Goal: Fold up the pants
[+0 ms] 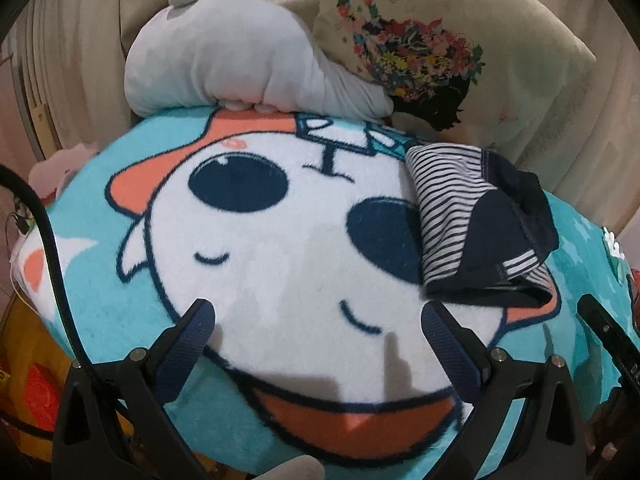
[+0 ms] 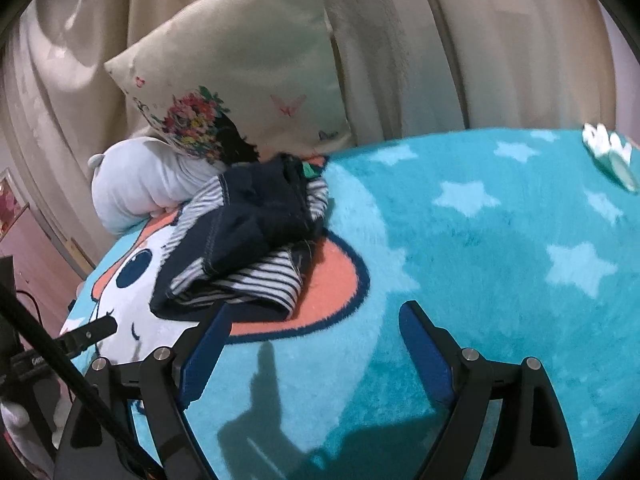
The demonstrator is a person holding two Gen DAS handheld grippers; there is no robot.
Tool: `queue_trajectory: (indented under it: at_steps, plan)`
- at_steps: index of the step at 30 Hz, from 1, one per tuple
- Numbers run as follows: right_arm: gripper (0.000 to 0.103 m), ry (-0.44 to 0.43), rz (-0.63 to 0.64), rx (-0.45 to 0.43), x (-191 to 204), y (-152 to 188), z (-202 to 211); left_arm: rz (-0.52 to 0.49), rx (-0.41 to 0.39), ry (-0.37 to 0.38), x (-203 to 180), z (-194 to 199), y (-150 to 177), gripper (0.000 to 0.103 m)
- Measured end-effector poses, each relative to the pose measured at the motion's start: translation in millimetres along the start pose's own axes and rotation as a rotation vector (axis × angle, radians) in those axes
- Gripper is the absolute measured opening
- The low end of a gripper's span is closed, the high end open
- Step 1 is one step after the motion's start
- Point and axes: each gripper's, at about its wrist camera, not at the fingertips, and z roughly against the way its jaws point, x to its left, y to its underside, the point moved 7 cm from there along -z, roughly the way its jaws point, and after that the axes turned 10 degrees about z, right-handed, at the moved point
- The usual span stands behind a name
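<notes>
Small navy pants with a navy-and-white striped lining (image 1: 480, 220) lie crumpled on a teal cartoon blanket (image 1: 280, 240), to the right of the cartoon face. My left gripper (image 1: 320, 320) is open and empty, hovering over the white face, with its right finger just below the pants' near edge. In the right wrist view the pants (image 2: 248, 240) lie bunched on the blanket (image 2: 480, 260), ahead and to the left. My right gripper (image 2: 316, 324) is open and empty; its left finger (image 2: 208, 344) is close to the pants' near edge.
A grey plush pillow (image 1: 240, 60) and a cream floral cushion (image 1: 420, 40) lie at the blanket's far end against beige curtains. A small white-and-green item (image 2: 608, 148) sits at the far right. A black cable (image 1: 48, 240) hangs at the left edge.
</notes>
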Motion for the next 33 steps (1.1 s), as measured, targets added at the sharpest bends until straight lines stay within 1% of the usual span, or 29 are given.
queue_trajectory:
  at_steps: [2, 6, 16, 26, 33]
  plan:
    - [0.088, 0.004, 0.02, -0.01, 1.2, -4.6, 2.9, -0.009, 0.007, 0.001, -7.3, 0.5, 0.6, 0.103]
    - [0.088, 0.017, 0.067, -0.014, 7.2, -11.5, 2.1, -0.059, 0.017, -0.007, -21.6, 0.4, 9.2, 0.103]
    - [0.088, 0.03, 0.12, 0.008, 20.6, 3.5, -3.8, -0.092, -0.003, -0.015, -29.2, 6.2, 13.7, 0.103]
    - [0.088, 0.044, 0.104, 0.014, 14.7, 4.1, -3.1, -0.099, 0.003, -0.016, -28.5, 5.3, 16.1, 0.103]
    - [0.088, 0.045, 0.113, 0.027, 18.0, 5.4, -6.4, -0.098, 0.003, -0.03, -26.3, 1.0, 16.7, 0.103]
